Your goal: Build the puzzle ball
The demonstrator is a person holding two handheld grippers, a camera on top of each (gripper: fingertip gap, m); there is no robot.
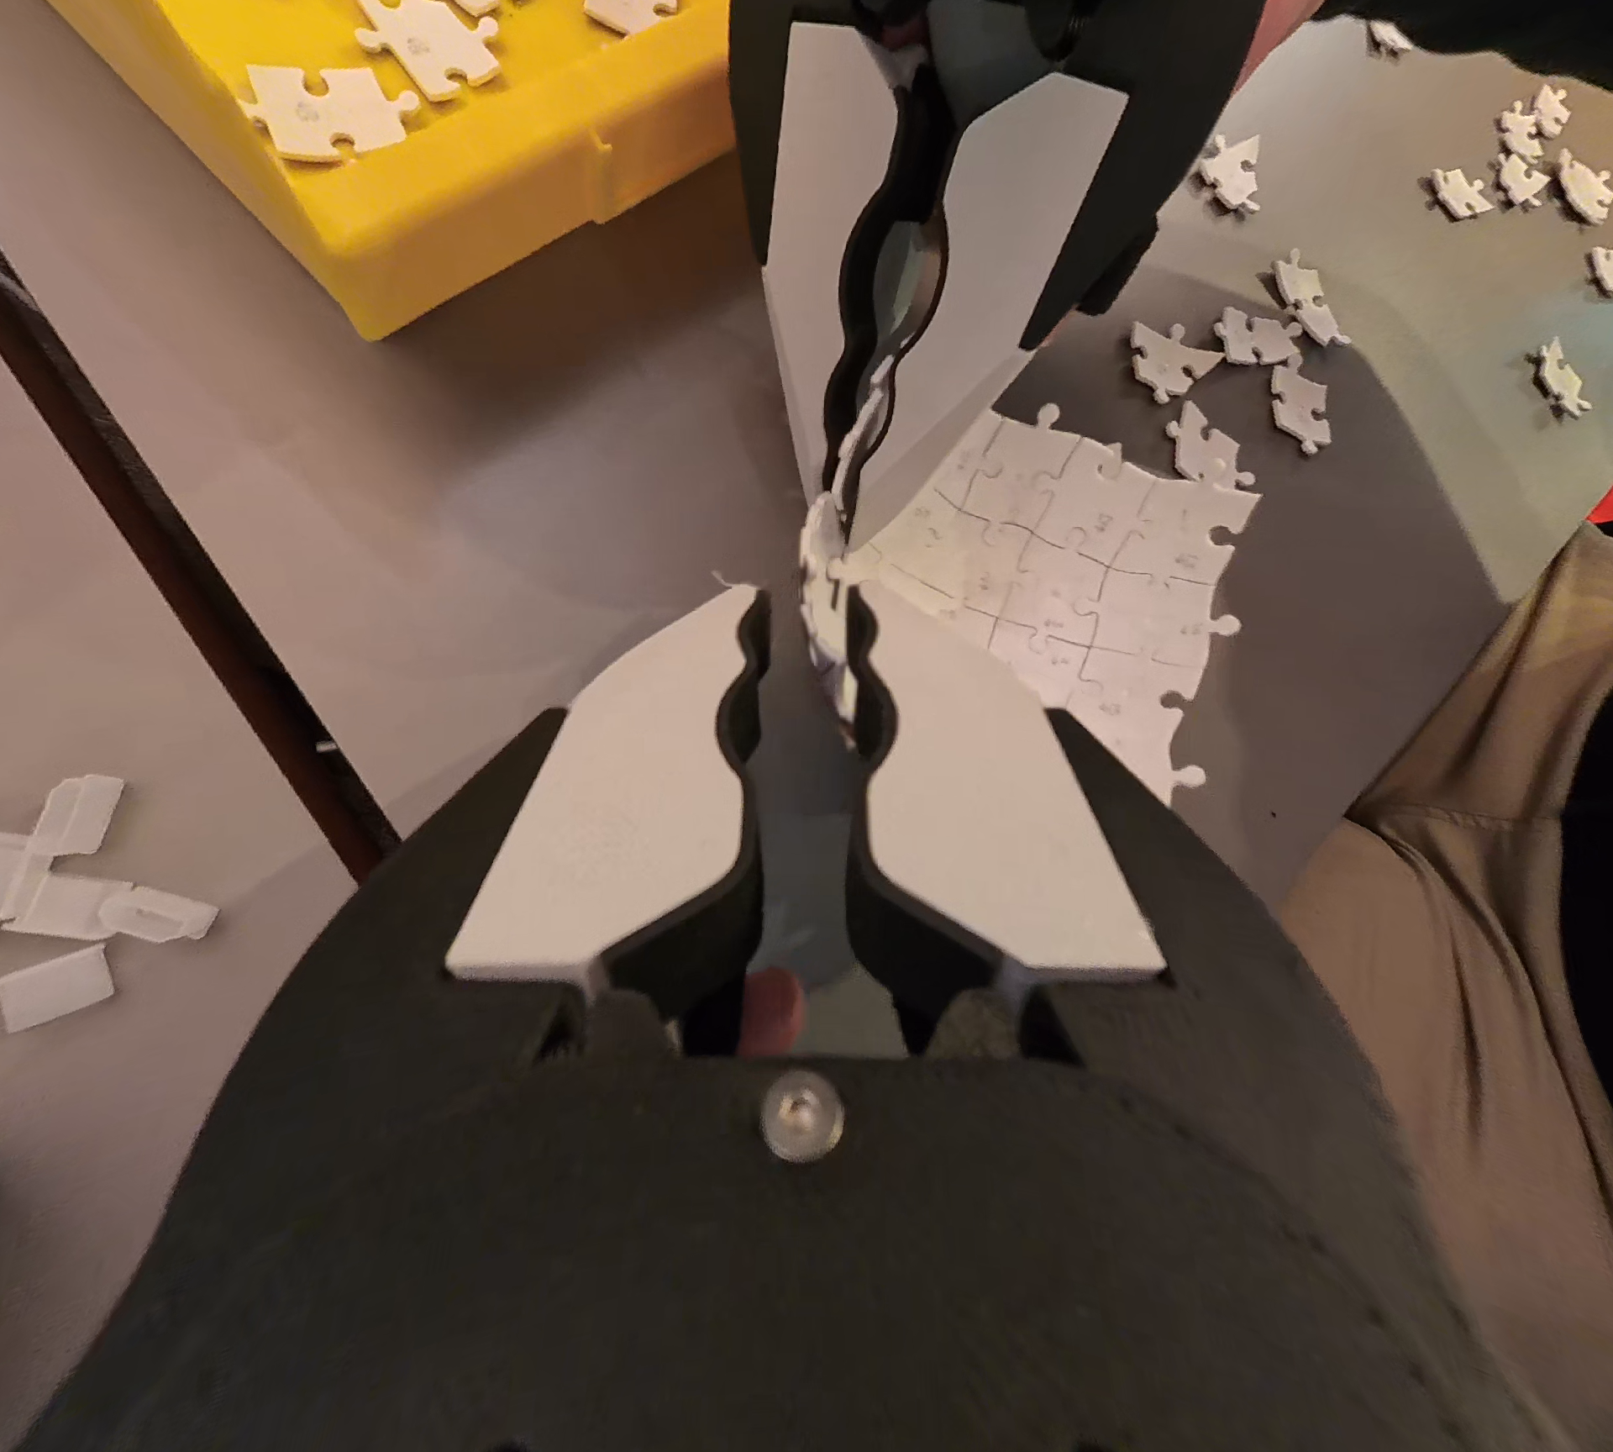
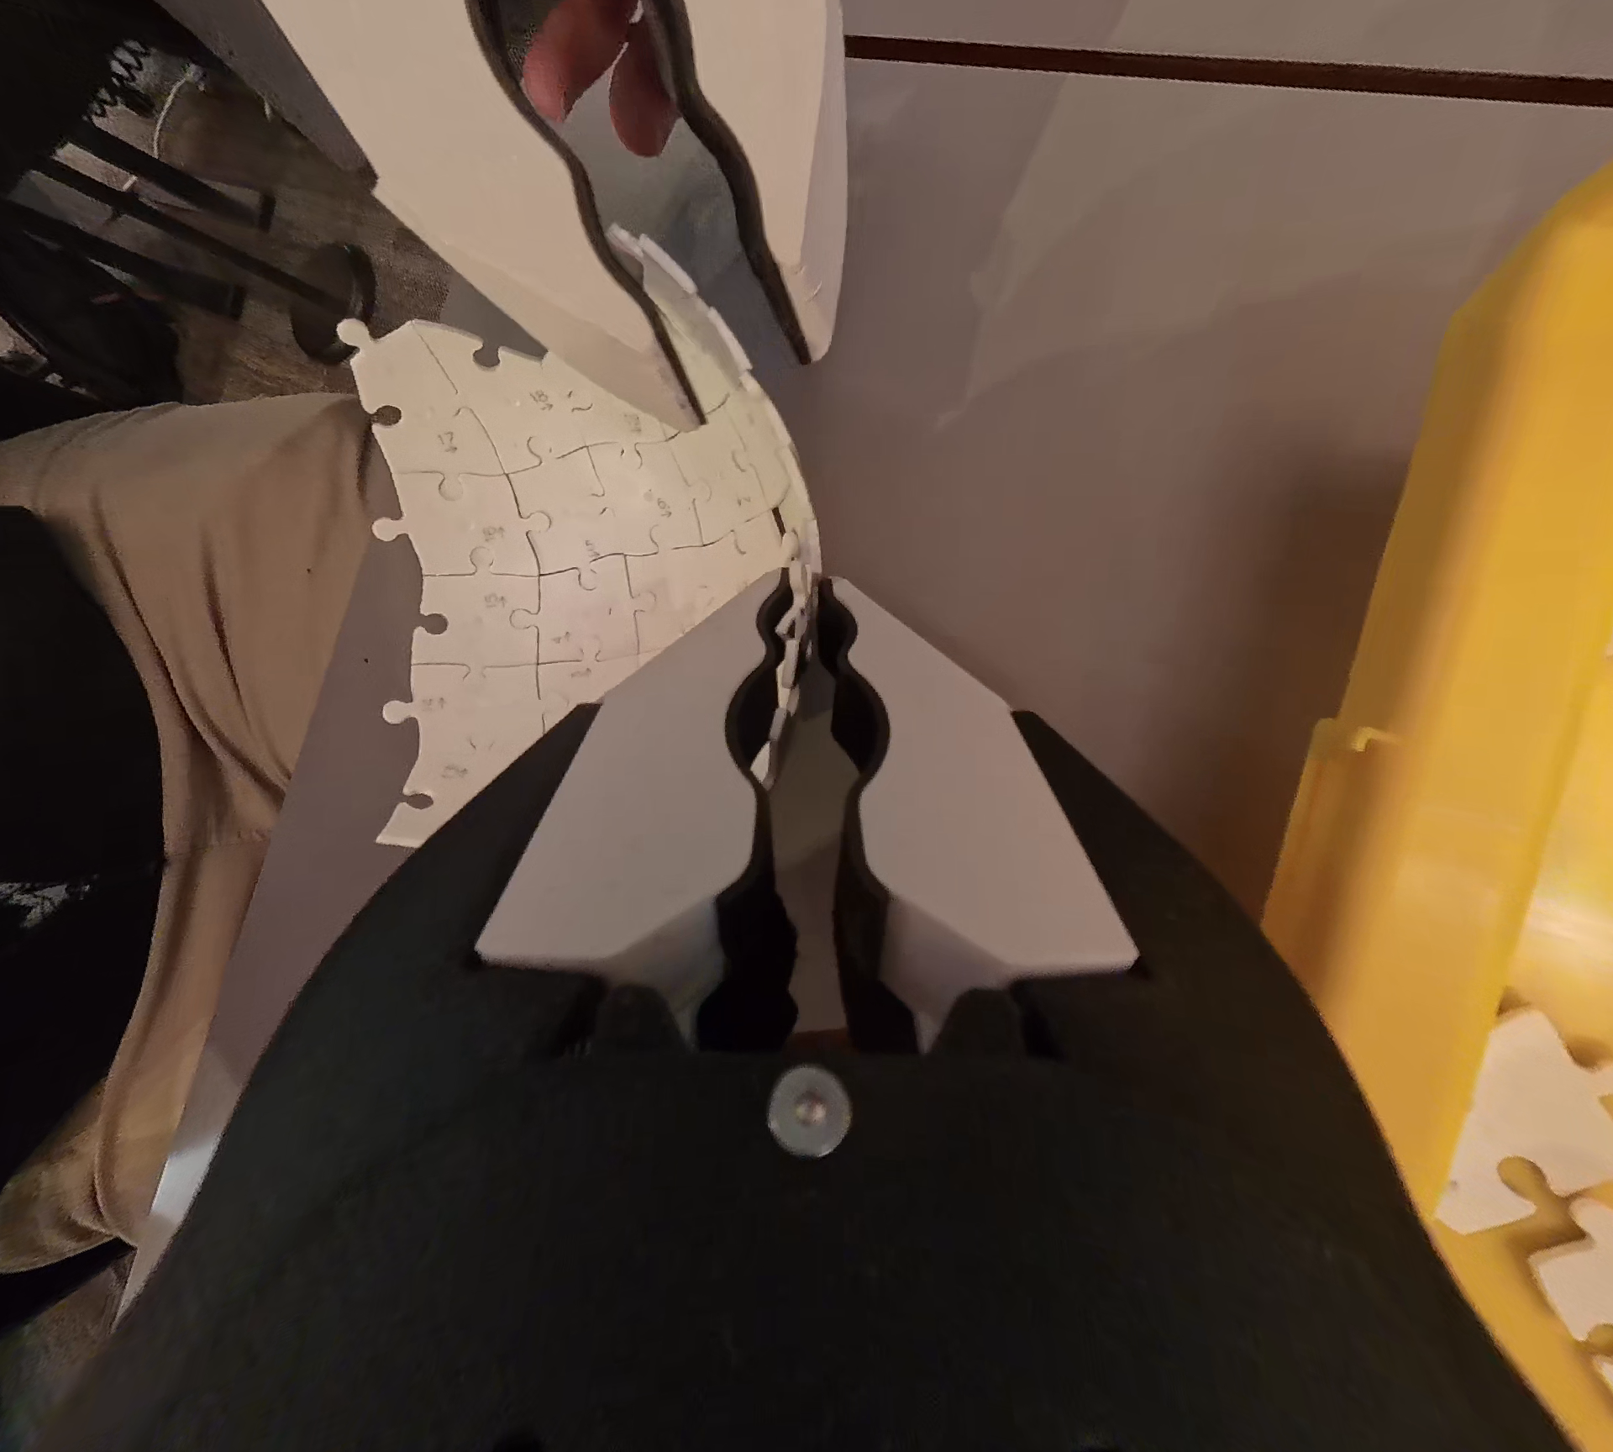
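Note:
A curved white panel of joined puzzle pieces (image 1: 1074, 581) is held upright above the grey table, its inner numbered side facing right. My left gripper (image 1: 810, 602) comes from below and is shut on the panel's near edge. My right gripper (image 1: 833, 528) comes from above and is shut on the same edge just beyond it. In the right wrist view the panel (image 2: 559, 537) curves to the left, my right gripper (image 2: 807, 581) pinches its edge, and the left gripper (image 2: 751, 384) straddles the edge from the top. Whether the right gripper holds a separate piece cannot be told.
A yellow bin (image 1: 489, 223) with several loose white pieces (image 1: 419, 31) stands at the back left; it also shows in the right wrist view (image 2: 1484, 624). More loose pieces (image 1: 1266, 354) lie on the table at right. Clear plastic parts (image 1: 70, 869) lie at left. A person's tan trousers (image 1: 1440, 974) are close by. About 4 centimeters separates my left fingertips from my right.

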